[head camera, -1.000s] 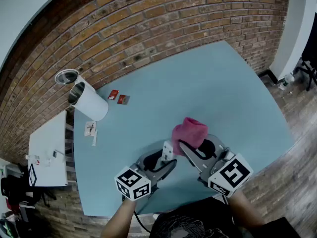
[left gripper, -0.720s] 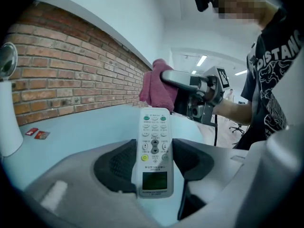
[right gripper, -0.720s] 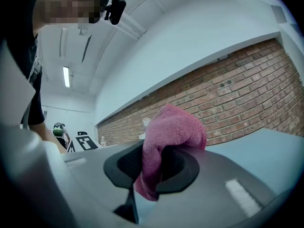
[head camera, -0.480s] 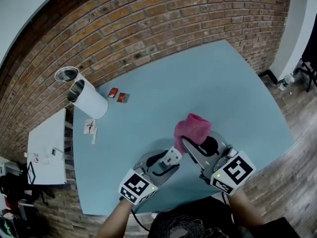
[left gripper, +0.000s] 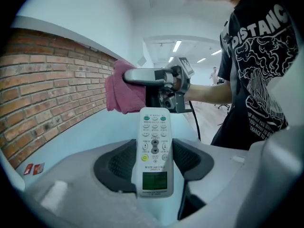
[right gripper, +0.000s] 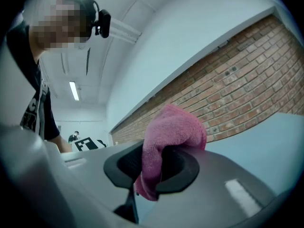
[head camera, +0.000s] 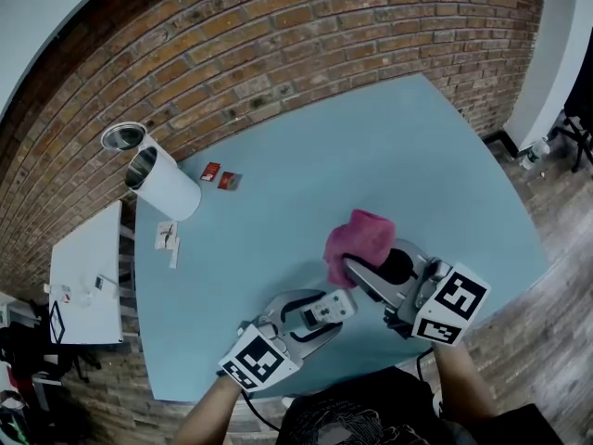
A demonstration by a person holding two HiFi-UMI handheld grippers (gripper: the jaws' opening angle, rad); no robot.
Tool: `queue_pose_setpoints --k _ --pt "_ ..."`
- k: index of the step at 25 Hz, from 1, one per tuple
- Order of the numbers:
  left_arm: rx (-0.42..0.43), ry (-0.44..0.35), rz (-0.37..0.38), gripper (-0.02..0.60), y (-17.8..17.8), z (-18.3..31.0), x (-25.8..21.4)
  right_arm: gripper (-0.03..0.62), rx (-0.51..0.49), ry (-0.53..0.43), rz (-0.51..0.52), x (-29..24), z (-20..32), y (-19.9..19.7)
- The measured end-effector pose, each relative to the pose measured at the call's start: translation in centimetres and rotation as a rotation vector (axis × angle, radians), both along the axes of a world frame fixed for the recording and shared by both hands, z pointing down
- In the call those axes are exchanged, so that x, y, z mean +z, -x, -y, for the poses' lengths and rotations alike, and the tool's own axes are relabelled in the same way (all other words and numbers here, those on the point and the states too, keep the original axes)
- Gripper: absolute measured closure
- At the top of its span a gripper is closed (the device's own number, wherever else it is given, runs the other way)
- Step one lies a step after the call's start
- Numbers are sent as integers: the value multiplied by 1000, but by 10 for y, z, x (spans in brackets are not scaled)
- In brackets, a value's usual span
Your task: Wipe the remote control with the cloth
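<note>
Head view takes in one pale blue tabletop [head camera: 389, 146] set against a brick wall [head camera: 278, 35], with two claws over its near edge; the left claw [head camera: 335, 310] is closed on one white remote control [head camera: 330, 308], which lies lengthwise between its jaws; the right claw [head camera: 359, 271], just to the right and a little farther off, is clamped on one pink cloth [head camera: 359, 237], which bunches out past its jaw tips. Left gripper view shows the remote's buttons and small green screen facing the camera, both jaw pads pressed to its sides, and the cloth beyond its far end, near it but not touching; right gripper view shows a fold of the cloth pinched between the two pads. Far left on the tabletop lies one white cylinder [head camera: 167, 191] on its side; near it are two small red packets [head camera: 220, 177].
</note>
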State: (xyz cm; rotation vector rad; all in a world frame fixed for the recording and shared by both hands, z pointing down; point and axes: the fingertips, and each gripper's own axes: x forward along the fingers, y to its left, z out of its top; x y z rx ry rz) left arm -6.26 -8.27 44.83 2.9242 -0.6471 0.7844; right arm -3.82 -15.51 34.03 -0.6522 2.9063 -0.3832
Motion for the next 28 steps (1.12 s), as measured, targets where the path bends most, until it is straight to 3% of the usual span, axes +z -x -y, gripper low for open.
queue_pose_setpoints --k 11,19,23,28 --pt "71 8 -37 337 -15 -10 -16 531 -223 139 79 17 -8 15" --pt "83 9 -92 337 -24 -8 -33 531 -220 341 253 38 15 17" --pt "93 -14 -115 337 -29 -8 -45 532 -217 426 255 56 18 24" --pt "96 -51 -115 337 -30 -4 -53 533 -283 495 258 68 8 38"
